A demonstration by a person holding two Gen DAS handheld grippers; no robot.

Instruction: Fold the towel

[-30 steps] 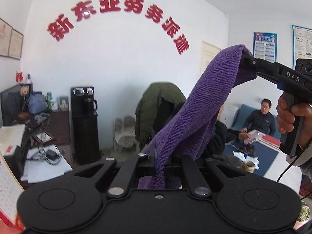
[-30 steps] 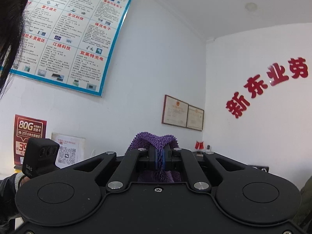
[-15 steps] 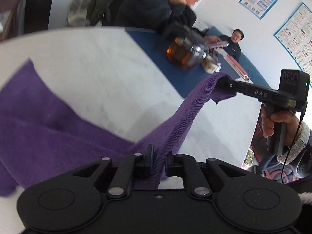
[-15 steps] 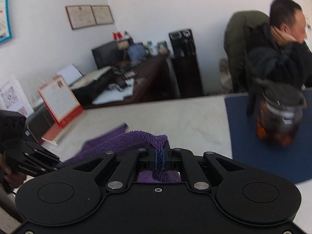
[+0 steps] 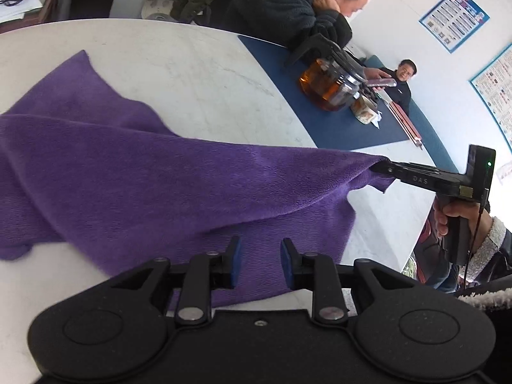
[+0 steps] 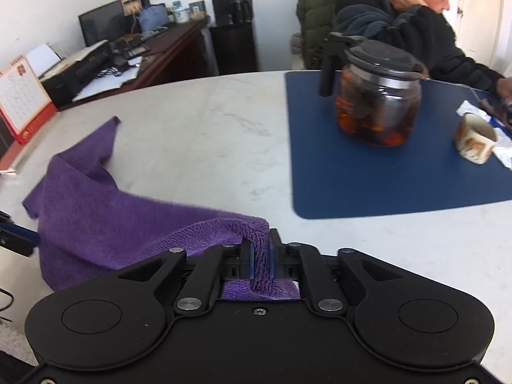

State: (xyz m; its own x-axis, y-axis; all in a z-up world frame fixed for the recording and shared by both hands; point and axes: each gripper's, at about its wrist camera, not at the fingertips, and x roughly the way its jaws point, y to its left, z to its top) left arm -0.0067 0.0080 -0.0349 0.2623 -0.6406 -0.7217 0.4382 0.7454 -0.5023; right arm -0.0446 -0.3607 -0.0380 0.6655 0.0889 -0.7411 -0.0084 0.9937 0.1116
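A purple towel (image 5: 134, 179) lies loosely spread and rumpled on the white marble table (image 5: 198, 73). My left gripper (image 5: 260, 260) is open just above the towel's near edge, with cloth under it but not between the pads. My right gripper (image 6: 260, 260) is shut on a towel corner (image 6: 252, 233) and holds that corner a little above the table. The right gripper (image 5: 380, 168) also shows in the left wrist view, pinching the corner at the right. The rest of the towel (image 6: 96, 211) trails left in the right wrist view.
A blue mat (image 6: 384, 172) covers the table's right part, with a glass teapot (image 6: 377, 96) and a small cup (image 6: 475, 142) on it. A man (image 6: 409, 16) sits at the far side. A red desk calendar (image 6: 20, 99) stands at the left edge.
Both grippers came down from a raised hold and the towel now lies on the table. My left gripper has opened and let go of its corner. The right stays shut.
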